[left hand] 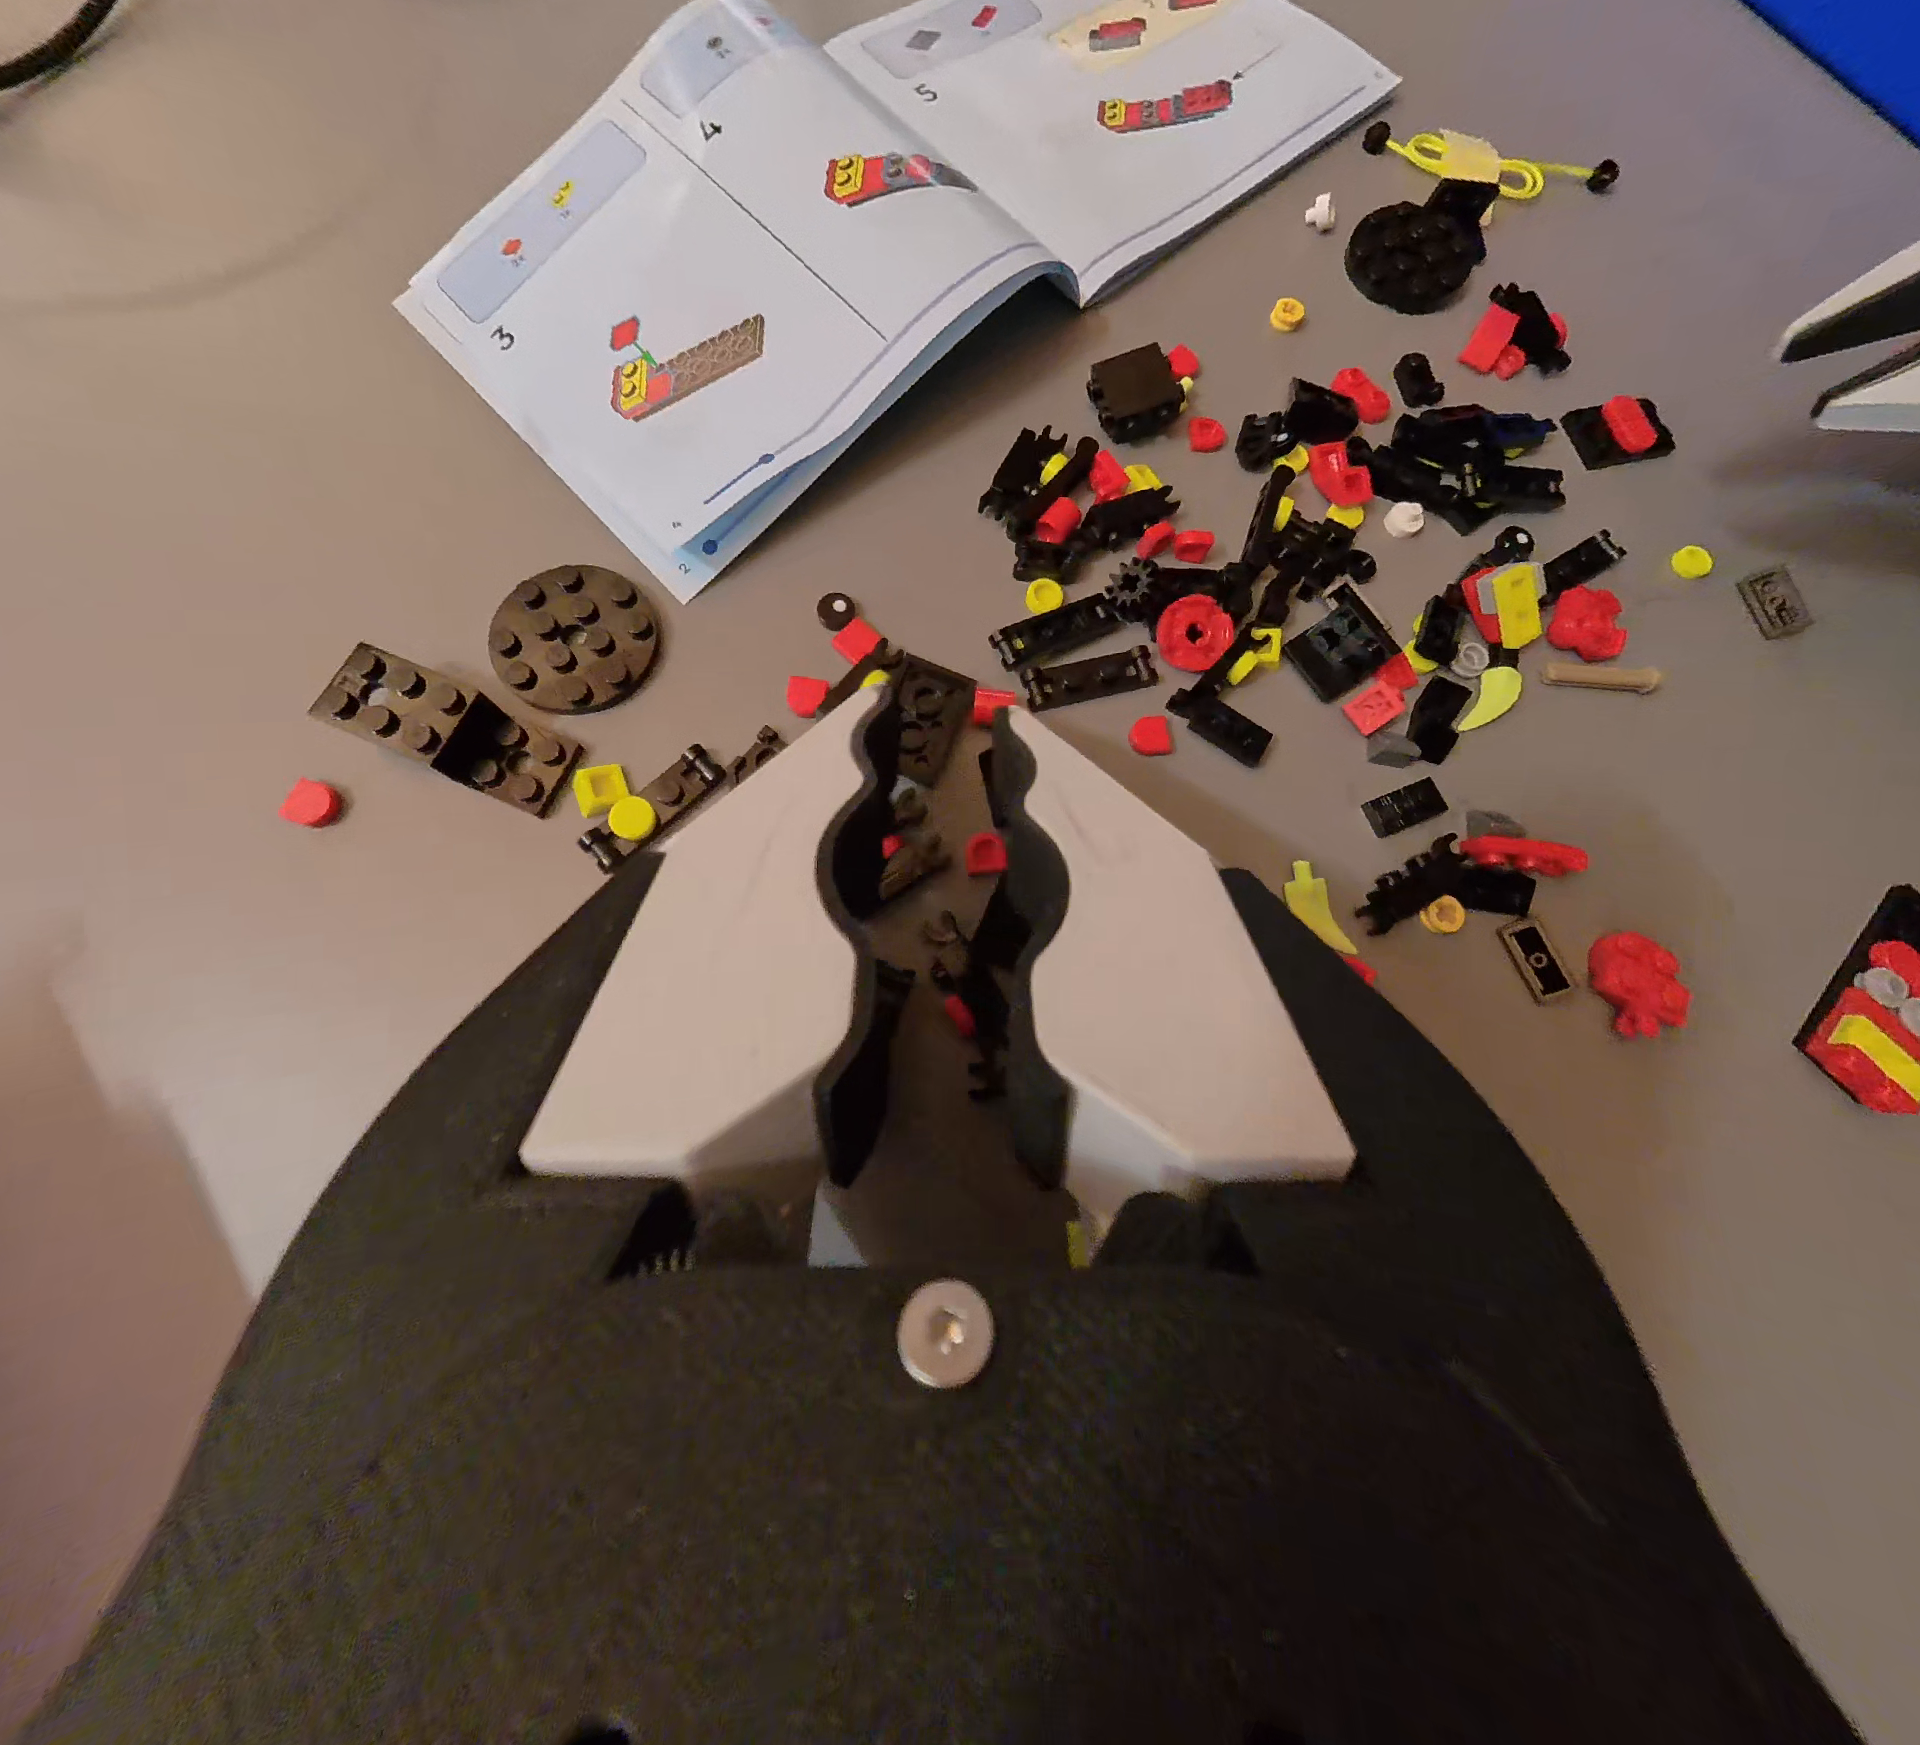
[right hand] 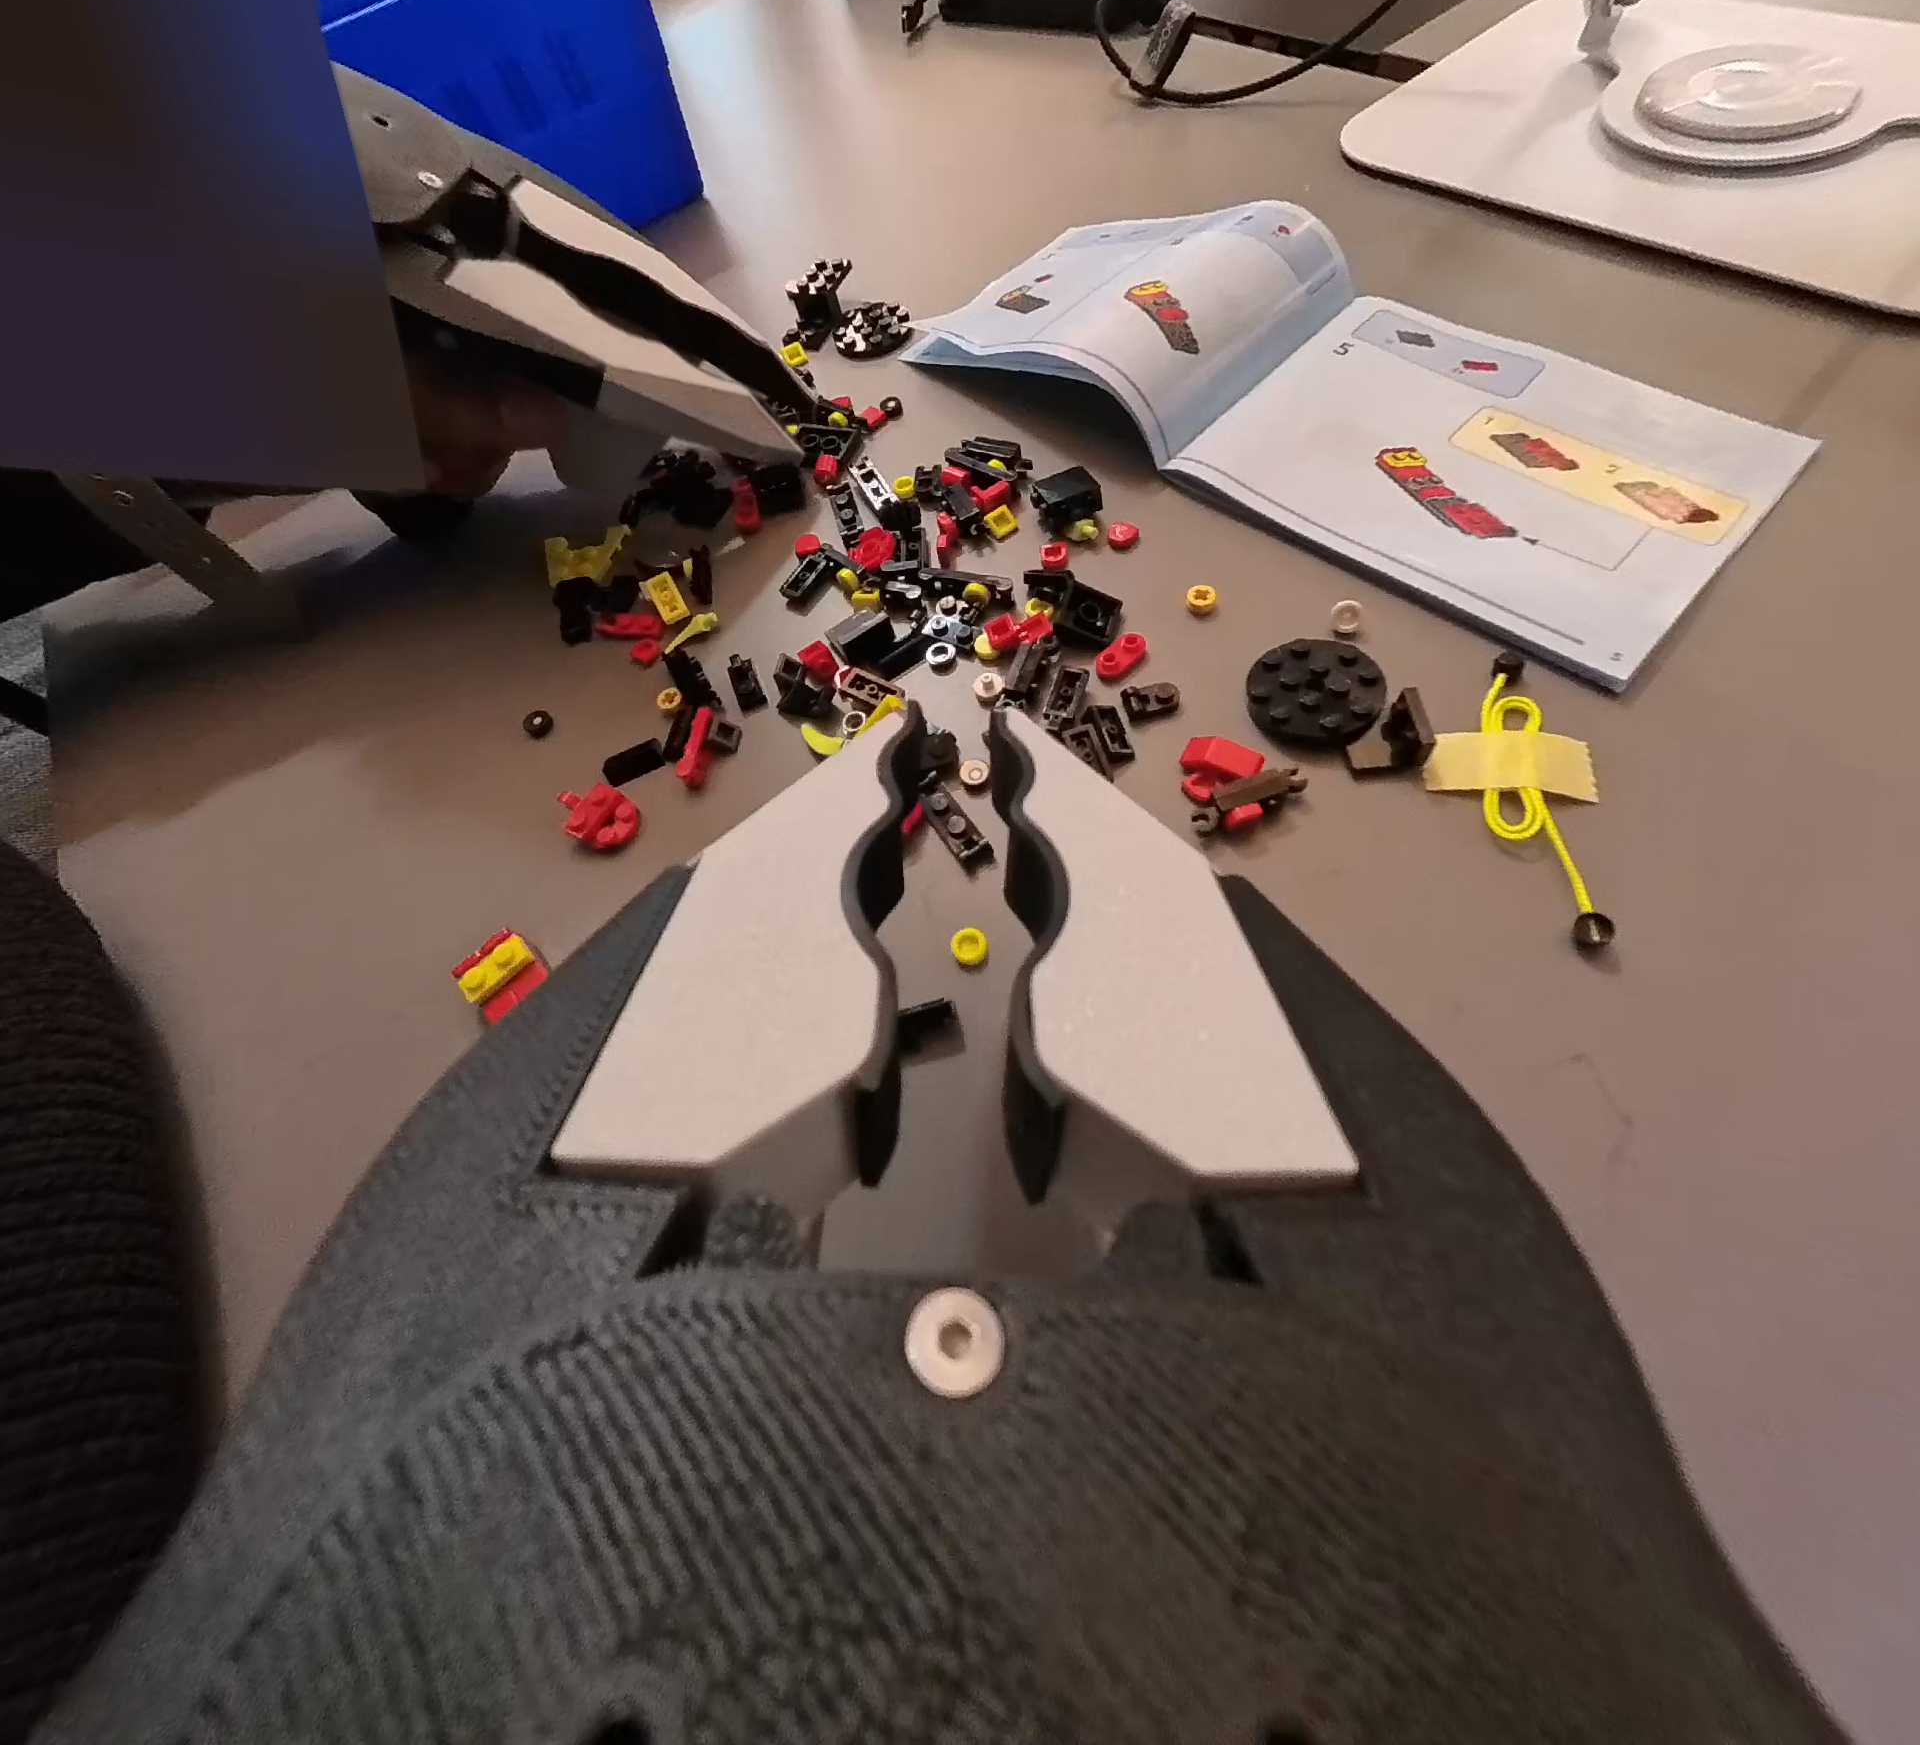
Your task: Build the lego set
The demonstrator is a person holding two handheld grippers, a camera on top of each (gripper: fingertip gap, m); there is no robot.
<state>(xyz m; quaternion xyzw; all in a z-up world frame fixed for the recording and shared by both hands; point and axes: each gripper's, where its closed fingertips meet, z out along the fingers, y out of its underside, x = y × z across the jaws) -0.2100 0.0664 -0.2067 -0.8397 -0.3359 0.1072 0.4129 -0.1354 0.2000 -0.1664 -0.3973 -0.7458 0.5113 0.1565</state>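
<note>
Loose red, black and yellow Lego pieces (left hand: 1299,532) lie scattered on the grey table (left hand: 260,189), beside an open instruction booklet (left hand: 831,241). My left gripper (left hand: 935,713) is down at table level at the pile's near-left edge. Its tips close on either side of a small black studded plate (left hand: 930,729). It also shows in the right wrist view (right hand: 795,438), touching that plate (right hand: 831,445). My right gripper (right hand: 954,724) hovers over the pile (right hand: 914,573), jaws narrowly apart and empty. A small red, yellow and black partial build (right hand: 499,973) lies to its left.
Two black round plates (left hand: 575,637) (left hand: 1413,251) and a long black plate (left hand: 447,724) lie at the pile's edges. A taped yellow string (right hand: 1507,760) lies to the right. A blue bin (right hand: 499,12), a white stand base (right hand: 1662,168) and cables (right hand: 1247,64) stand at the back. My right fingertips sit around 15 cm from my left ones.
</note>
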